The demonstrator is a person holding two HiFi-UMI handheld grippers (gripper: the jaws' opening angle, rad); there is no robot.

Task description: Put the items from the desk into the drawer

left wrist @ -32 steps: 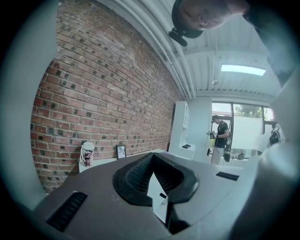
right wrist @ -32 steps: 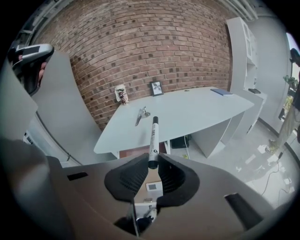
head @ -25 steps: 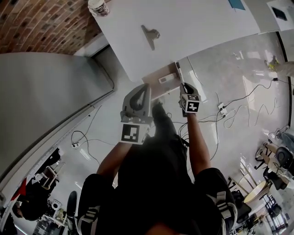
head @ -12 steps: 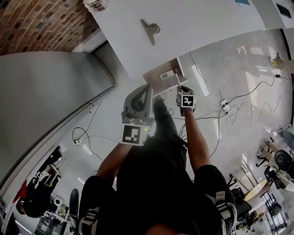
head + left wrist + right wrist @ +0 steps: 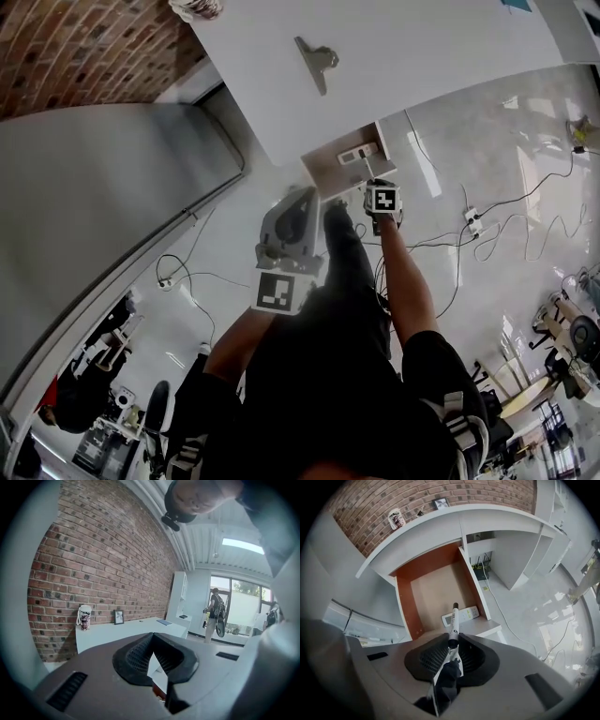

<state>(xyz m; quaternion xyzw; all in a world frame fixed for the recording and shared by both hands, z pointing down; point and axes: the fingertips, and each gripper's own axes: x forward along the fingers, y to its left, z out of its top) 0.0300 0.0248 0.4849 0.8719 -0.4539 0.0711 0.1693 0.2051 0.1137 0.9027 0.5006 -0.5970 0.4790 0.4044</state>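
Note:
My right gripper [image 5: 375, 187] [image 5: 453, 641] points steeply down over the open drawer [image 5: 330, 167] [image 5: 436, 590], shut on a black-and-white marker [image 5: 453, 620] [image 5: 369, 171] that sticks out past its tips. A white remote-like device [image 5: 461, 616] [image 5: 353, 155] lies at the drawer's front right. A metal binder clip [image 5: 317, 62] rests on the white desk [image 5: 422, 56] above the drawer. My left gripper [image 5: 292, 217] [image 5: 153, 635] hangs left of the drawer, its jaws meeting at the tips with nothing between them.
A patterned cup [image 5: 197, 7] [image 5: 396, 518] [image 5: 84, 617] and a small picture frame [image 5: 440, 502] [image 5: 118, 617] stand on the desk by the brick wall. Cables and a power strip [image 5: 473, 221] lie on the floor. A person [image 5: 215, 616] stands far off.
My right gripper has dropped toward the open drawer with the marker and tipped further downward. My left gripper has sunk a little.

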